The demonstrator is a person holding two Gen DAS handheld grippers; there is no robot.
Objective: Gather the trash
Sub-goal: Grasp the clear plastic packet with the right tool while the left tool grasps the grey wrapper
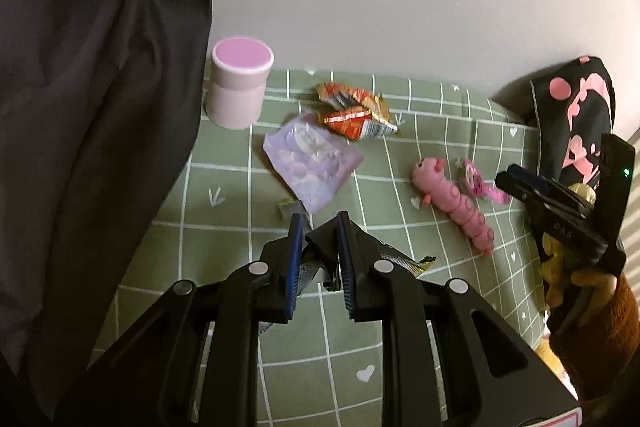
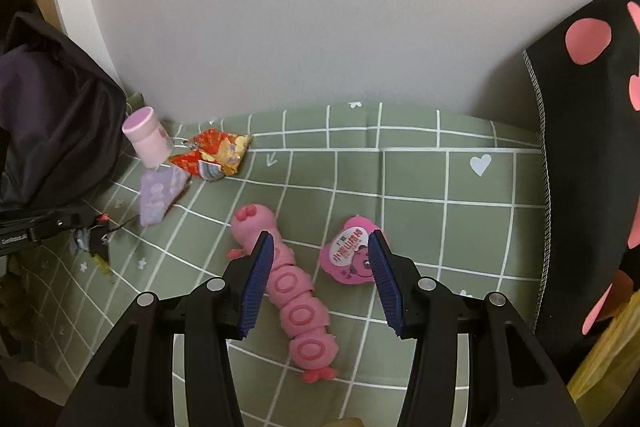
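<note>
Jaws pinching wrapper (image 1: 320, 267), cloth (image 1: 224, 195) bare leftward

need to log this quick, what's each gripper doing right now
left gripper: shut on a crumpled dark wrapper
right gripper: open, holding nothing

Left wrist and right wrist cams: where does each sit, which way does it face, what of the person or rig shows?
Left wrist: on the left gripper, looking down over the green checked cloth toward the white wall; its fingers pinch a dark wrapper; the right gripper and a hand show at right.
Right wrist: on the right gripper, tilted down at the pink caterpillar toy and pink bear-shaped packet; jaws open, empty; the left gripper shows at left.
Shared: toy, packet, pink-lidded jar, red snack wrapper, purple pouch.
</note>
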